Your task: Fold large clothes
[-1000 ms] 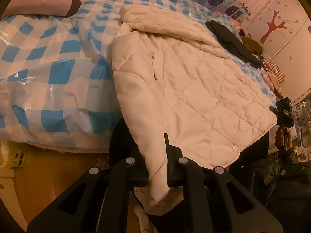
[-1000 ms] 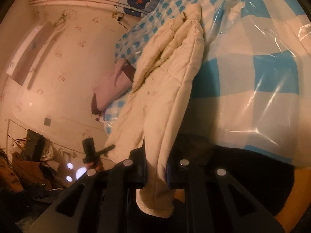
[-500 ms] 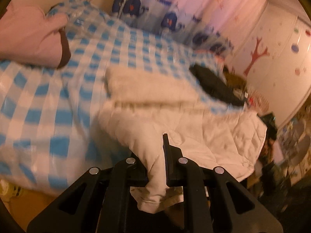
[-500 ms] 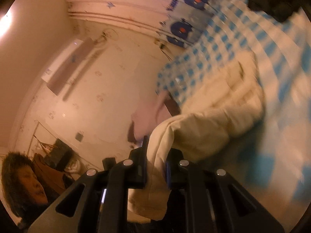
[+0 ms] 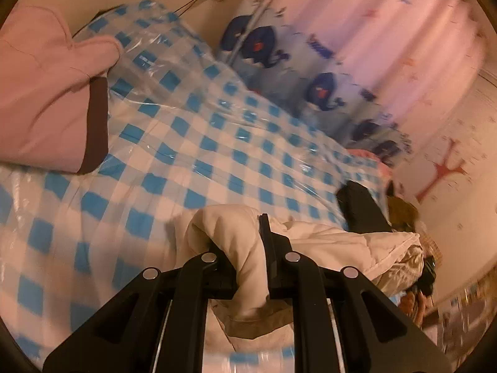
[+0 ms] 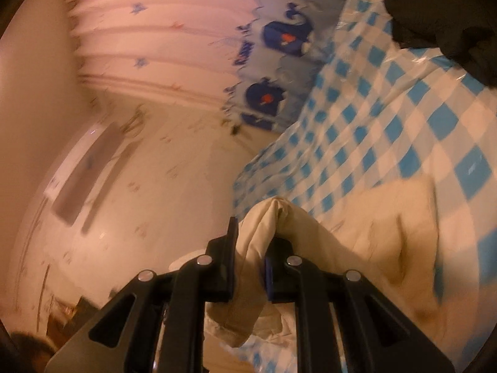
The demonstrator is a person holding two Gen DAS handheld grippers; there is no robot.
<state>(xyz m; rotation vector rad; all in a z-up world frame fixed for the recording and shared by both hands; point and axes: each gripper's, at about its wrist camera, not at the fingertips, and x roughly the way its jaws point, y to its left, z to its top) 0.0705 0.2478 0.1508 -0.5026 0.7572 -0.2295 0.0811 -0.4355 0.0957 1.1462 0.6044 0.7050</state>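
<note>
A cream quilted jacket [image 5: 335, 242] lies on the bed with the blue-and-white checked cover [image 5: 217, 143]. My left gripper [image 5: 245, 248] is shut on a cream sleeve cuff of the jacket and holds it lifted over the bed. My right gripper [image 6: 251, 248] is shut on another cream cuff of the jacket [image 6: 372, 242], also lifted, with the rest of the jacket bunched to its right on the checked cover [image 6: 403, 118].
A pink garment [image 5: 46, 93] lies at the left of the bed. A dark garment [image 5: 360, 208] lies at the far right, and shows at the top right in the right wrist view [image 6: 444, 15]. A whale-print curtain [image 5: 310, 62] hangs behind the bed.
Both grippers have swung up and forward over the bed, carrying the held cuffs toward the far side. The jacket has gone from spread flat to bunched and folding over itself.
</note>
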